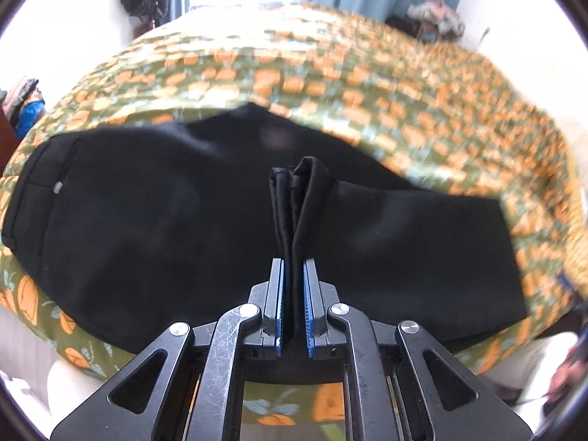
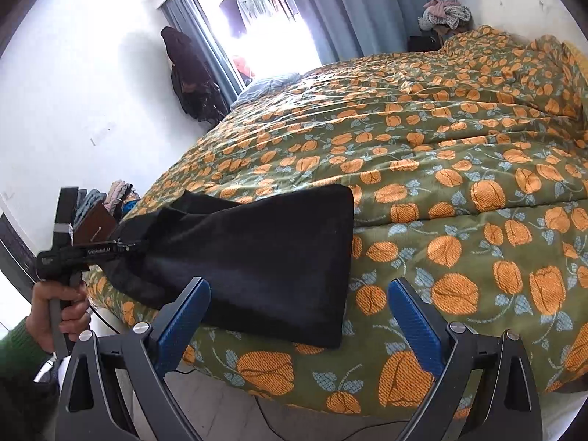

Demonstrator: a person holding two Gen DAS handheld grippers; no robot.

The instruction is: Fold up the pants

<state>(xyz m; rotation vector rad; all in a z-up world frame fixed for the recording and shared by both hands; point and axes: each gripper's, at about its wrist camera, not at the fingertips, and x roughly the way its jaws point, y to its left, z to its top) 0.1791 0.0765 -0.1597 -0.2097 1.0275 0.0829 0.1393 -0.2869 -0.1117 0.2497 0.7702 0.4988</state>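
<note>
Across the bed, the black pants are lying soft and limp. Your left claw is clenching a bunched hem at twelve o'clock; your right claw is hanging released.

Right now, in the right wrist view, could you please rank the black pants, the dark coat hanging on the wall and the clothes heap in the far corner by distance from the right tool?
1. Black pants, just ahead, left.
2. Dark hanging coat, far left wall.
3. Clothes heap, far right corner.

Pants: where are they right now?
The pants lie on the near edge of the bed, left of centre in the right wrist view, with a fold clamped in the left claw.
</note>
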